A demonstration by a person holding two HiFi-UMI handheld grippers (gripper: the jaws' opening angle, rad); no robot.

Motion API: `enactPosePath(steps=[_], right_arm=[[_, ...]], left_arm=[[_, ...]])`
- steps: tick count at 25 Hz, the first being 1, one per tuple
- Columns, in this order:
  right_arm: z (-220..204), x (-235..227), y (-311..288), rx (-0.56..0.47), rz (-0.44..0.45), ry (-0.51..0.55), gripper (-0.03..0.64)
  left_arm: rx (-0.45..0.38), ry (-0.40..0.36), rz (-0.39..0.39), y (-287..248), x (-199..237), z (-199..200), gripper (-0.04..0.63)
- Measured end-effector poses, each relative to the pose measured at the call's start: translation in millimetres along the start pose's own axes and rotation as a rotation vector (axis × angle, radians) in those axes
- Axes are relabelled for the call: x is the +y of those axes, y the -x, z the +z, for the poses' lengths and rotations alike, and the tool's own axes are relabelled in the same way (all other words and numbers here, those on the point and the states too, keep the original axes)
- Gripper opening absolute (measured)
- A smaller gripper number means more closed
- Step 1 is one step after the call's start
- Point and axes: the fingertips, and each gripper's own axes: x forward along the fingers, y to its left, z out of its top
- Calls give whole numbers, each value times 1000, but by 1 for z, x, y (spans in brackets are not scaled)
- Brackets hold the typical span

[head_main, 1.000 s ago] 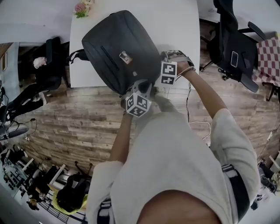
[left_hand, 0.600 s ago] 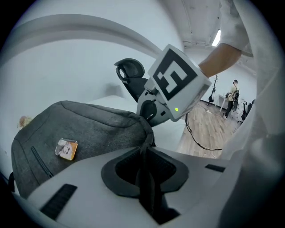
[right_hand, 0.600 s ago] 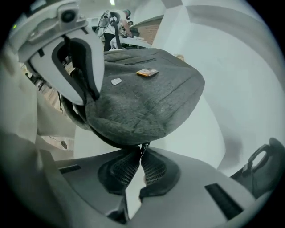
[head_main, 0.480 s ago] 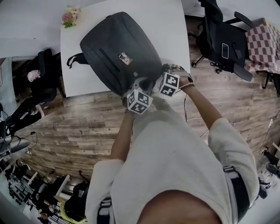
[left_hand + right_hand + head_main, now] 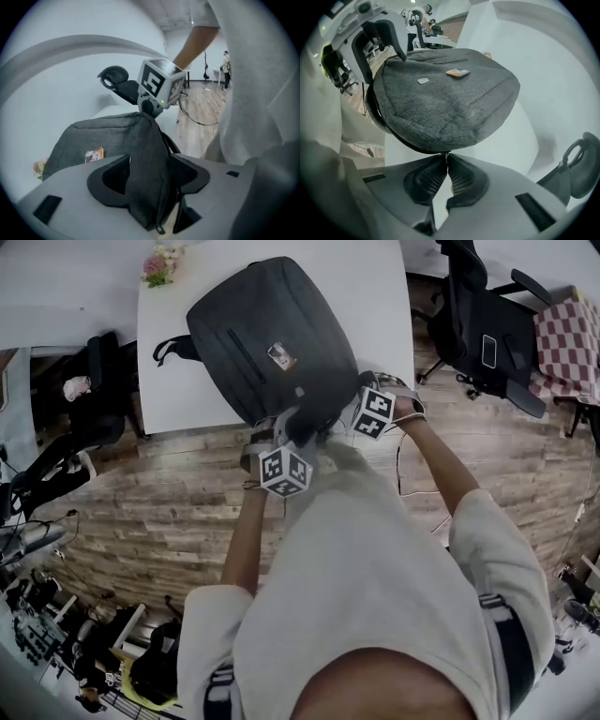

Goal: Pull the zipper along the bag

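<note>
A dark grey backpack (image 5: 272, 334) lies on a white table (image 5: 384, 296). My left gripper (image 5: 296, 427) is at the bag's near edge. Its jaws have just been opening and now stand wide, with a fold of the bag (image 5: 147, 173) loose between the pads (image 5: 110, 176). My right gripper (image 5: 446, 165) is shut on the small zipper pull (image 5: 446, 155) at the bag's rim. In the head view the right gripper (image 5: 351, 407) sits at the bag's near right corner, its marker cube (image 5: 375, 412) beside it. An orange label (image 5: 280, 355) marks the bag's top.
A small bunch of flowers (image 5: 159, 263) stands at the table's far left corner. Black office chairs (image 5: 487, 324) and a checked cloth (image 5: 567, 343) are to the right, and another chair (image 5: 94, 399) to the left. Wooden floor (image 5: 169, 512) lies below the table's near edge.
My left gripper's cube has drawn back a little from the bag's edge toward me. My right gripper slid along the bag's rim toward the near side, then held still.
</note>
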Motion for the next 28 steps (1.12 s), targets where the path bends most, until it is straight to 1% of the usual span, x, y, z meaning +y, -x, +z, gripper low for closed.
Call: enactPosePath(steps=[4,6,8,9,10,12,14,16,19,21,24,26,28], right_arm=[[3,-1,-4,-3,5,29,18],[4,-3,-4,-5,11,37,18],[6,-6,-3,-10,14,48,18],[6,-8,-4,-11,12,54,18],[4,-11,-5,-9,8,57,18],[-2,-22,-11,3,-8,54,18],[-7,-39,-17,15,-20,47,18],[-11,-58,-21,29,-40,56,18],[-17,-85,-28,48,-66,51,18],[-21,-103,-31,57,-90,36,18],[-27,-129,-36,69,-122,10,18],[-31,-140,-38,76,-140,-14,18],[-33,-143,-36,80,-156,-23,18]], left_arm=[[86,-132,-19,18,-10,-39,273],[122,-234,-25,15,-15,-49,273],[145,-326,-24,6,-18,-53,273],[150,-359,-30,2,-20,-53,273],[151,-383,-38,-3,-23,-51,272],[135,-410,-42,-10,-25,-41,246],[111,-402,-35,-17,-25,-27,202],[91,-363,-32,-27,-24,-15,172],[58,-294,-30,-42,-16,6,163],[47,-259,-27,-53,-8,20,158],[32,-183,-19,-71,4,39,147],[18,-138,-14,-80,11,48,138],[13,-108,-21,-84,14,52,135]])
